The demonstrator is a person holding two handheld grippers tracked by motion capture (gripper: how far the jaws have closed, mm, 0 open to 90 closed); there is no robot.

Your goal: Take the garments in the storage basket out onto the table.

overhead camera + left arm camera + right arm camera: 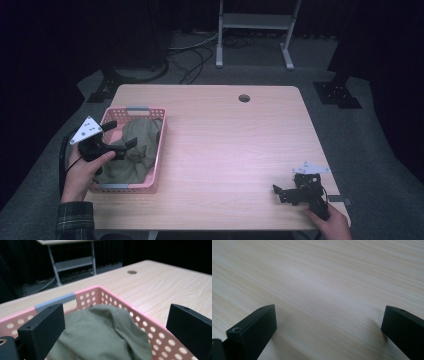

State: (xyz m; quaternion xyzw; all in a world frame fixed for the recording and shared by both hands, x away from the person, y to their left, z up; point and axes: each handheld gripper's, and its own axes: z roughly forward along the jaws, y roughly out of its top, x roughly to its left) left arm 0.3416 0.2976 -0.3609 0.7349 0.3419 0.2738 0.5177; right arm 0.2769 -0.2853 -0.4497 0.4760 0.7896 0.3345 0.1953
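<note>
My left gripper [119,137] hangs over the near-left part of the pink basket [161,145], jaws spread wide and holding nothing, with the green cloth [134,150] bunched inside the basket directly beneath them. In the left gripper view the cloth [105,337] sits between the two black jaws, heaped up close to the basket's perforated wall [150,332], with a stitched hem running across its top fold. I judge it to be light, soft and limp: it will sag and trail when lifted, won't slip much, and nothing about it can break. The best hold looks like the raised fold near the hem, where a pinch would catch several layers rather than one thin skin. The basket is light plastic too, so I'd expect it to shift or tip if the cloth snags on its rim. My right gripper [292,192] rests low at the table's [235,150] near-right corner, jaws also wide and empty, with bare wood grain ahead of it in the right gripper view. The whole middle and right of the tabletop is open, good room for laying the cloth out. The basket stands close to the left edge, and the right gripper is near the front edge, so I'd watch both.
</note>
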